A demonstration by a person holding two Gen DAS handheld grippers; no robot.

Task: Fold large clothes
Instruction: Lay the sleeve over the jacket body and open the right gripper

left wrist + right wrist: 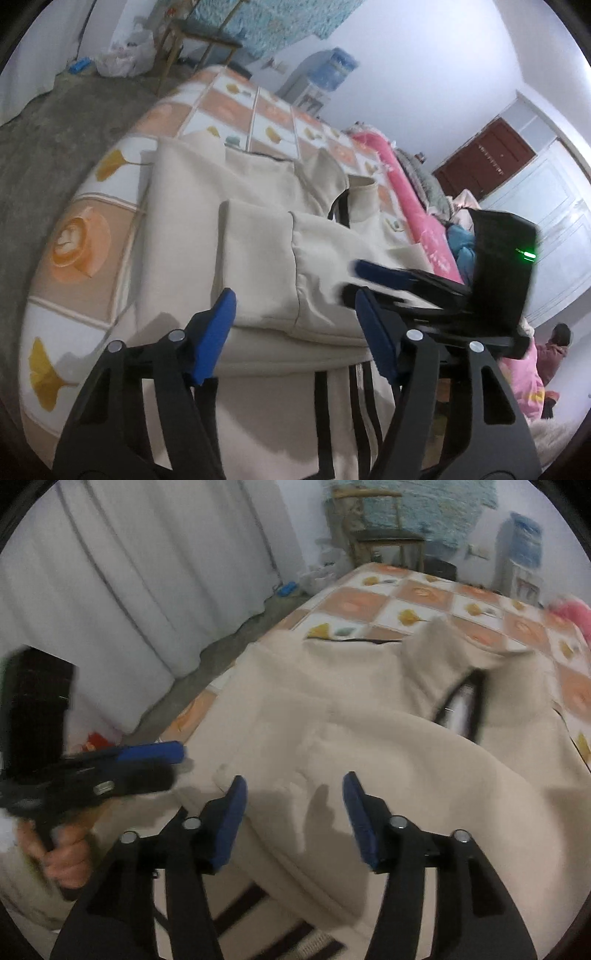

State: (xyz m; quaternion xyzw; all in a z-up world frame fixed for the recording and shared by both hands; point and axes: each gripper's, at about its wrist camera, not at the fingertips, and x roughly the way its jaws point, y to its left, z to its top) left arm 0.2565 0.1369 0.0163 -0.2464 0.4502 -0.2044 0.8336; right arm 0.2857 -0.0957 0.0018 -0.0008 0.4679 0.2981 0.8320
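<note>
Cream garment (258, 236) is spread across the near end of the bed (74, 236), its sleeve already laid over the body, so a flat surface is given for the next fold. Left tongs (295, 325) and right tongs (293, 812) are held spread apart over it, nothing gripped.

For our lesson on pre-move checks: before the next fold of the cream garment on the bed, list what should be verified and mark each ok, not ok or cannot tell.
1. Left gripper open, holding nothing: ok.
2. Right gripper open, holding nothing: ok.
3. Garment fully on the bed: not ok, its striped end hangs over the near edge.
4. Garment flat: not ok, folds and a raised flap near the collar.
5. Grippers apart from each other: ok, though the views are blurred.
6. Fingers touching cloth: cannot tell.
</note>
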